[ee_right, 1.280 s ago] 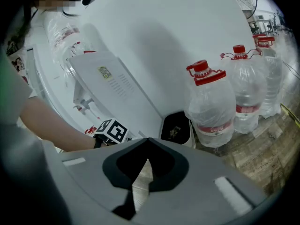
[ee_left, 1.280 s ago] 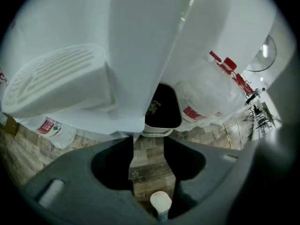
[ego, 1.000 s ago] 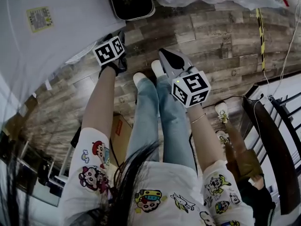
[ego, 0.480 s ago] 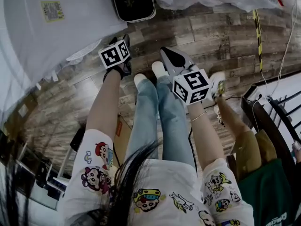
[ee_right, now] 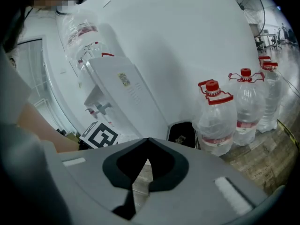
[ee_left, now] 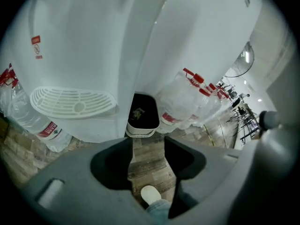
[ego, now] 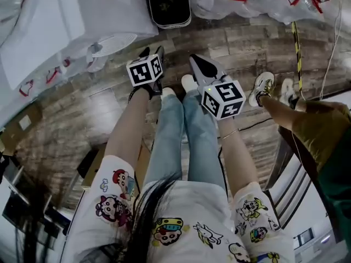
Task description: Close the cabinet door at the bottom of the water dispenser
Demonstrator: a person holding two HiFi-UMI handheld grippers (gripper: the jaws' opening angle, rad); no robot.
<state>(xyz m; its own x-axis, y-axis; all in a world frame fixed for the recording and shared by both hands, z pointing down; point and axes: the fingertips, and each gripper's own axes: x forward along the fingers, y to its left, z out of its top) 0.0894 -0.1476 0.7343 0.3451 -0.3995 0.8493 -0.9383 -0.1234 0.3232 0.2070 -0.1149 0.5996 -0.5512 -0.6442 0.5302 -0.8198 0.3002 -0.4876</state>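
The white water dispenser [ego: 66, 15] stands at the top left of the head view, its slotted drip tray [ego: 112, 44] jutting out. My left gripper [ego: 152, 52] hangs open just right of the tray and above the floor, with nothing between its jaws. In the left gripper view the left gripper [ee_left: 146, 143] frames only floorboards and a white shoe, below the drip tray [ee_left: 72, 102]. The dispenser front under the tray is largely hidden, so I cannot make out the cabinet door. My right gripper [ego: 198, 63] is shut and empty; the right gripper [ee_right: 147, 140] faces the dispenser [ee_right: 124, 86] from the side.
A black bin with a white rim [ego: 169, 4] sits on the floor right of the dispenser. Large red-capped water bottles [ee_right: 215, 121] line the wall beyond it. Another person [ego: 321, 125] stands close on the right, shoes [ego: 263, 87] near my right gripper. A cable [ego: 258, 124] lies on the floor.
Both grippers have risen and moved toward the dispenser. The drip tray has come into the head view. The other person has stepped in from the lower right.
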